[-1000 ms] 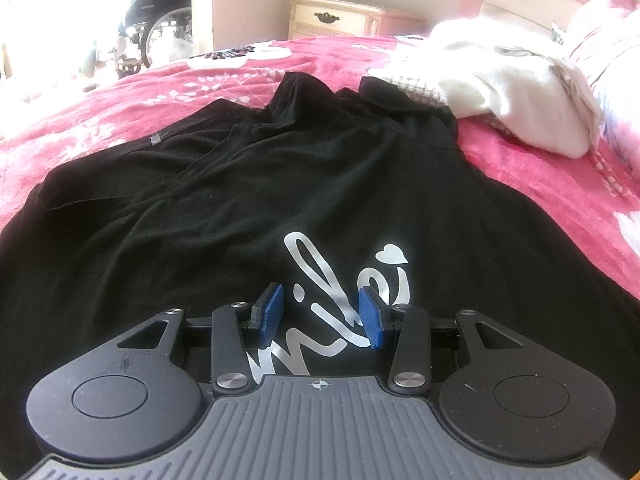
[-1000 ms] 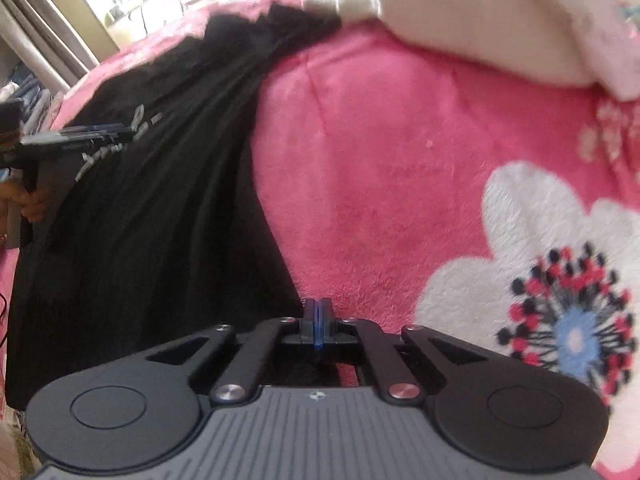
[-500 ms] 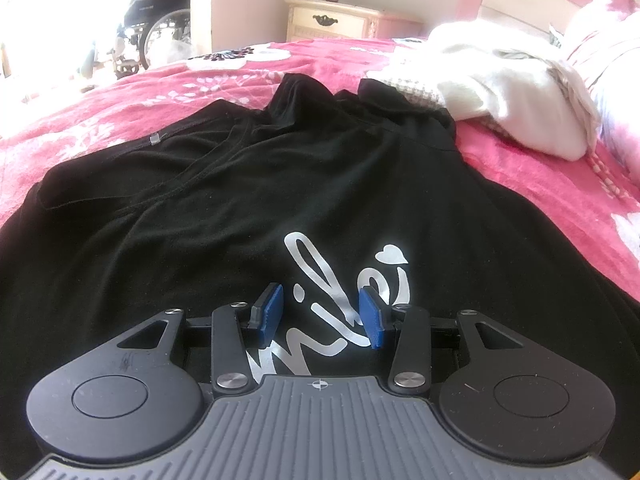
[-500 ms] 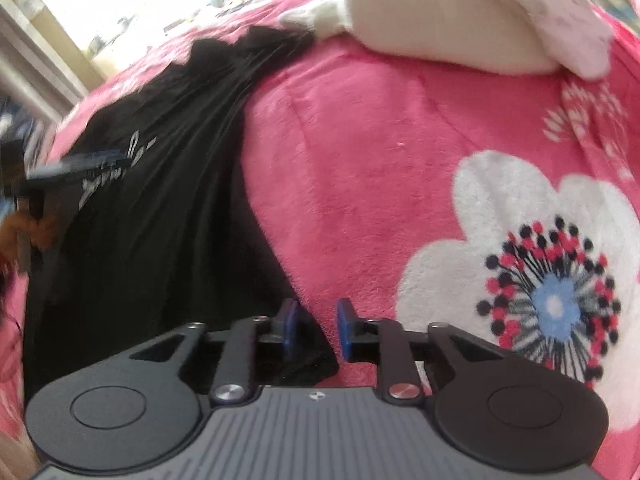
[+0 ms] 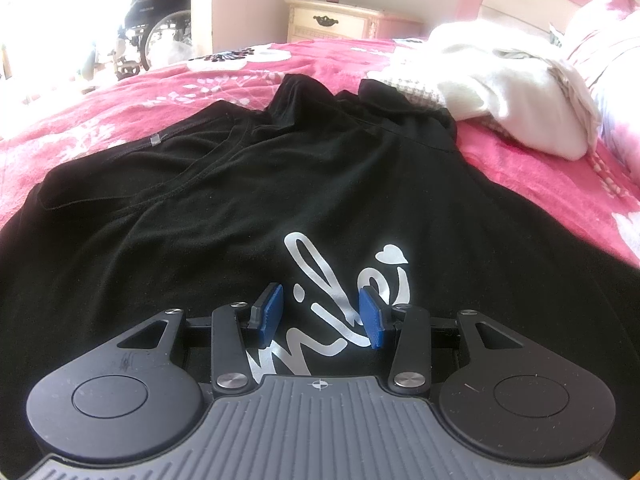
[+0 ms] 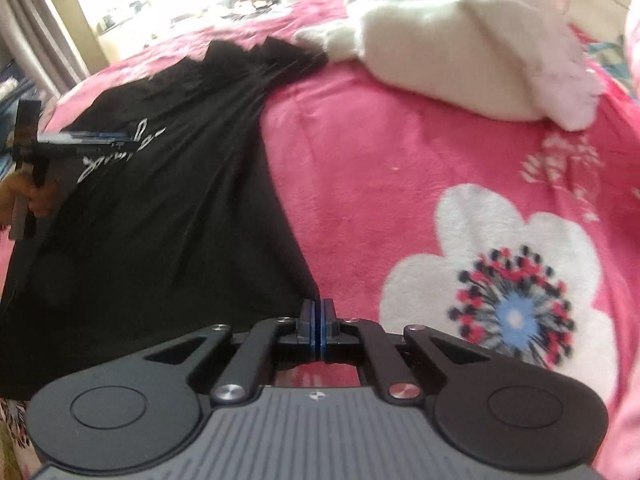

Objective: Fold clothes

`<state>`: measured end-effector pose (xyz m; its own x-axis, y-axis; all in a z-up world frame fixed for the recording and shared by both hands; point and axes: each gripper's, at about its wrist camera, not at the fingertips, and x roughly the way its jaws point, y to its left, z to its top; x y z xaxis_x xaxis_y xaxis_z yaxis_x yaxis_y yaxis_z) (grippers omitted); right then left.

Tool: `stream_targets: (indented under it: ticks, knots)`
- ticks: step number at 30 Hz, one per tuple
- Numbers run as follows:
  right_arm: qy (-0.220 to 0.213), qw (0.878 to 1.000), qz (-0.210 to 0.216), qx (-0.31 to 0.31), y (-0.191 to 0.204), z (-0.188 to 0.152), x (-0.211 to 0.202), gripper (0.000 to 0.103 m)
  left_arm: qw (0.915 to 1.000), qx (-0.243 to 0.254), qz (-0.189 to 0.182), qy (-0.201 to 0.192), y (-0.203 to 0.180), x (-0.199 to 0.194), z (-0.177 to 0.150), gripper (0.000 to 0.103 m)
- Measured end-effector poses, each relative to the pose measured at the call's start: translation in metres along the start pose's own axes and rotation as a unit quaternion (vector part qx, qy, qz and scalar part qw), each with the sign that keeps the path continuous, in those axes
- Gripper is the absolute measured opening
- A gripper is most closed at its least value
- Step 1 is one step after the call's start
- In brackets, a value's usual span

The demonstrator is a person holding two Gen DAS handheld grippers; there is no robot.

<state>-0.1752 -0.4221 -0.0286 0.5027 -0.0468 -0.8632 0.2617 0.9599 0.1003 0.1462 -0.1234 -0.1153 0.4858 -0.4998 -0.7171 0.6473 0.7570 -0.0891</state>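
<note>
Your black T-shirt (image 5: 248, 184) lies spread flat on the pink bed (image 6: 400, 168). Your left claw (image 5: 320, 314) hangs wide over the white letters. Your right claw (image 6: 319, 330) pinches the shirt's corner. Next, lift that edge gently and bring it across

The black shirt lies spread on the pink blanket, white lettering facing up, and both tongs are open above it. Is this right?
Not quite. Only the left tongs are open, over the lettering on the black shirt. The right wrist view shows the right tongs shut, pads together at the shirt's edge on the pink blanket. I cannot tell if they pinch cloth.
</note>
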Motion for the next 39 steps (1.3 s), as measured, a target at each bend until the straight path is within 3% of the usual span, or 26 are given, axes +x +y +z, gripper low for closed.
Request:
stream_targets:
  ticks: [5, 13, 15, 19, 22, 24, 26, 27, 31, 32, 34, 39]
  knots:
    - [-0.007, 0.999, -0.023, 0.028, -0.001, -0.010, -0.012, 0.002, 1.0000, 0.000, -0.001, -0.001, 0.001, 0.000, 0.000, 0.042]
    - [-0.085, 0.995, -0.038, 0.046, 0.002, -0.005, -0.056, 0.001, 1.0000, -0.002, -0.003, -0.003, 0.002, -0.001, -0.001, 0.042]
    - [-0.078, 0.995, -0.042, 0.050, 0.000, -0.005, -0.052, 0.001, 1.0000, -0.001, -0.003, -0.005, 0.002, 0.000, -0.002, 0.042]
    - [0.004, 0.997, -0.057, 0.043, -0.020, -0.021, 0.007, 0.001, 1.0000, 0.000, -0.005, -0.006, 0.003, 0.000, -0.002, 0.042]
    - [0.036, 0.997, -0.067, 0.034, -0.025, -0.028, 0.040, 0.004, 1.0000, 0.003, -0.004, -0.003, 0.002, 0.000, -0.001, 0.042]
    - [0.042, 0.996, -0.066, 0.039, -0.028, -0.026, 0.044, 0.009, 1.0000, 0.005, -0.003, -0.002, 0.002, -0.001, 0.001, 0.043]
    - [0.044, 0.996, -0.062, 0.048, -0.031, -0.021, 0.040, 0.026, 1.0000, 0.005, -0.003, -0.001, 0.002, -0.002, 0.003, 0.043]
    - [0.035, 0.996, -0.067, 0.049, -0.033, -0.020, 0.033, 0.041, 1.0000, 0.002, -0.002, -0.006, 0.003, -0.007, 0.005, 0.043]
    - [-0.019, 0.993, -0.091, 0.078, -0.044, -0.021, -0.001, 0.042, 0.9993, 0.001, -0.017, -0.032, 0.003, -0.044, 0.008, 0.043]
    - [-0.033, 0.992, -0.081, 0.089, -0.043, -0.018, -0.007, 0.042, 0.9990, 0.005, -0.026, -0.037, 0.002, -0.057, 0.007, 0.044]
    - [-0.052, 0.993, -0.051, 0.093, -0.034, -0.010, -0.013, 0.039, 0.9985, 0.017, -0.053, -0.003, -0.009, -0.072, -0.017, 0.046]
    - [-0.056, 0.997, 0.040, -0.028, 0.041, 0.019, 0.011, 0.038, 0.9880, 0.049, -0.120, 0.084, -0.036, -0.108, -0.078, 0.046]
